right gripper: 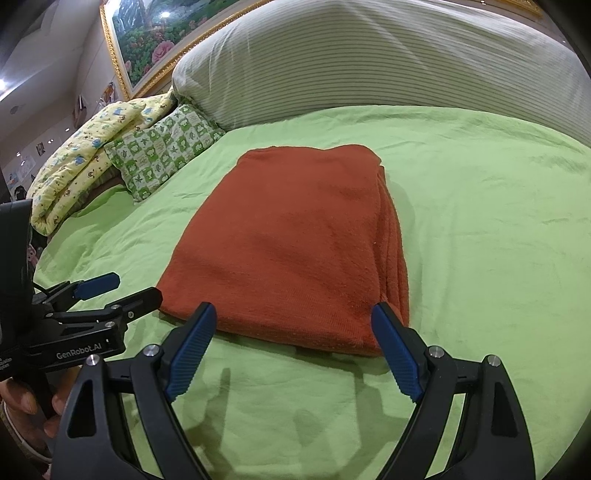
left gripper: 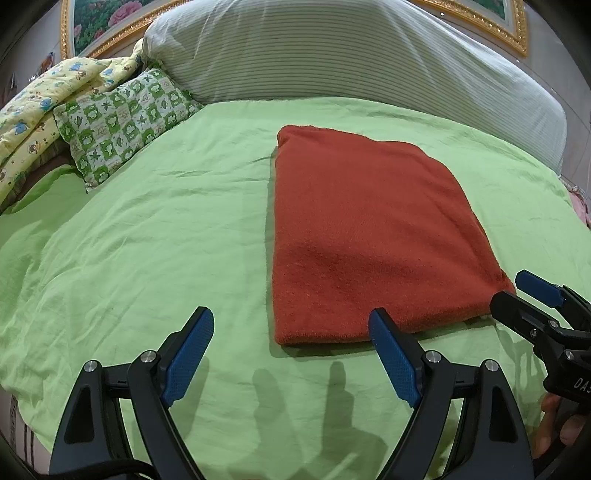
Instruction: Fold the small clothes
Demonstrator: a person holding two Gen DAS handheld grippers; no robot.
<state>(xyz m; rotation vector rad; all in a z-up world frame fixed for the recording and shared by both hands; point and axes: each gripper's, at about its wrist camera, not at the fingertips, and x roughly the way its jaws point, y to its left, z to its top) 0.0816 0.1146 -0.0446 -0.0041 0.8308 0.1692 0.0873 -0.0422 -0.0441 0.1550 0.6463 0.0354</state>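
A rust-red knitted garment (left gripper: 369,236) lies folded into a flat rectangle on the green bedsheet (left gripper: 147,240); it also shows in the right wrist view (right gripper: 291,251), with stacked layers along its right edge. My left gripper (left gripper: 291,321) is open and empty, just off the garment's near left corner. My right gripper (right gripper: 293,314) is open and empty at the garment's near edge. The right gripper shows in the left wrist view (left gripper: 517,291) by the near right corner. The left gripper shows in the right wrist view (right gripper: 136,286) beside the near left corner.
A green-and-white patterned pillow (left gripper: 122,118) and a yellow printed quilt (left gripper: 44,107) lie at the far left. A large striped grey bolster (left gripper: 332,51) runs along the back under a gold-framed painting (right gripper: 155,33). Green sheet (right gripper: 498,221) spreads around the garment.
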